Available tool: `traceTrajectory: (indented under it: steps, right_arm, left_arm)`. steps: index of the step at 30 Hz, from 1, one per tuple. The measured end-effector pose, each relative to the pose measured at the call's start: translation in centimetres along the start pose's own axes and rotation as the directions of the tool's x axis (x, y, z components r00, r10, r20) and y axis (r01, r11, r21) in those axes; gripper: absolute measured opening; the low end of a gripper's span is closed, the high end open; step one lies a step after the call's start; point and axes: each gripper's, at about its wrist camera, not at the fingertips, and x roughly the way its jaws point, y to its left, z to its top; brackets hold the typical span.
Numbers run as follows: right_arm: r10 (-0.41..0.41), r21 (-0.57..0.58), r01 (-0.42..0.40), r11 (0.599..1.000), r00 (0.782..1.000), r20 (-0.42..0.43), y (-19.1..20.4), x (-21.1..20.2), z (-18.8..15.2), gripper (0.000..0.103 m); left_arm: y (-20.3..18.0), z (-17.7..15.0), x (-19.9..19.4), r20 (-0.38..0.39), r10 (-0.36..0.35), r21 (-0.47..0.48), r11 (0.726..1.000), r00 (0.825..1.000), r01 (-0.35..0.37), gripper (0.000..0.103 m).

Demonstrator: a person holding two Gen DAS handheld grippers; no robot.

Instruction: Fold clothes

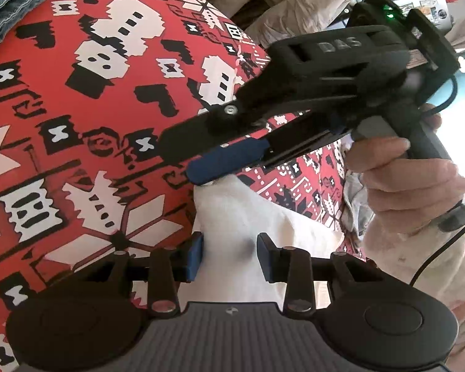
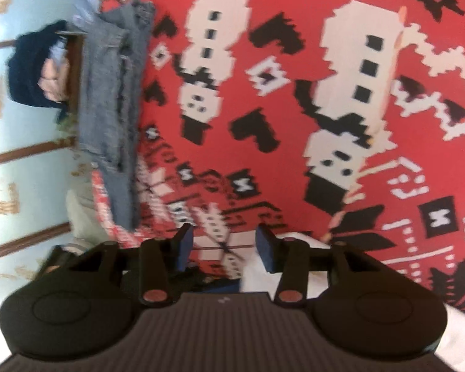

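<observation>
A white garment (image 1: 232, 217) lies on a red, black and white patterned blanket (image 1: 77, 124). My left gripper (image 1: 229, 254) is open, its blue pads on either side of a raised part of the white cloth, not pinching it. In the left wrist view the right gripper (image 1: 183, 161) reaches in from the right, its two fingers together with their tips at the top corner of the white garment; whether cloth is pinched is not clear. In the right wrist view the right gripper (image 2: 223, 248) shows a gap between its pads above the blanket (image 2: 294, 93), with white cloth (image 2: 257, 279) under it.
Folded blue jeans (image 2: 114, 86) lie at the blanket's far edge; they also show in the left wrist view (image 1: 9, 6). A dark blue garment (image 2: 28, 71) lies beyond them. A beige garment (image 1: 288, 3) is heaped at the back. A hand (image 1: 412, 186) holds the right gripper's handle.
</observation>
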Motion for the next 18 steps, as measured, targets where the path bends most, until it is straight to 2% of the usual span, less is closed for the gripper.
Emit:
traceTrajectory:
  steps: [1, 3, 5, 7, 10, 13, 18]
  right_arm:
    - [0.008, -0.006, -0.008, 1.000, 1.000, -0.012, 0.1, 0.1, 0.0, 0.048]
    - [-0.072, -0.025, 0.072, 0.997, 0.997, -0.007, 0.8, 0.1, -0.1, 0.042]
    - [-0.129, -0.049, 0.129, 0.990, 0.992, 0.010, 1.3, -0.7, 0.1, 0.045]
    - [-0.146, -0.055, 0.146, 0.988, 0.989, 0.007, 1.3, -1.6, 0.4, 0.044]
    - [-0.203, -0.066, 0.200, 0.978, 0.978, -0.042, 0.9, -1.3, 0.7, 0.045]
    - [-0.168, -0.063, 0.162, 0.985, 0.980, -0.105, 0.0, 0.0, 0.3, 0.045]
    - [-0.143, -0.106, 0.131, 0.986, 0.983, -0.116, 0.3, 0.9, 0.6, 0.043]
  left_arm:
    - [0.1, 0.0, 0.0, 0.000, -0.001, -0.001, 1.000, 1.000, 0.001, 0.036]
    - [0.0, -0.2, -0.3, 0.001, 0.000, 0.000, 1.000, 1.000, 0.000, 0.036]
    - [0.0, -0.2, -0.3, 0.001, 0.002, 0.002, 1.000, 1.000, -0.002, 0.036]
    - [0.0, -0.1, -0.2, -0.002, 0.000, -0.001, 1.000, 1.000, 0.000, 0.036]
    - [0.2, 0.0, -0.2, -0.005, -0.004, -0.009, 1.000, 1.000, 0.004, 0.036]
    - [0.2, 0.0, -0.2, -0.005, 0.002, -0.006, 1.000, 1.000, -0.002, 0.036]
    - [-0.1, -0.1, -0.1, 0.000, 0.020, 0.014, 1.000, 1.000, -0.020, 0.037]
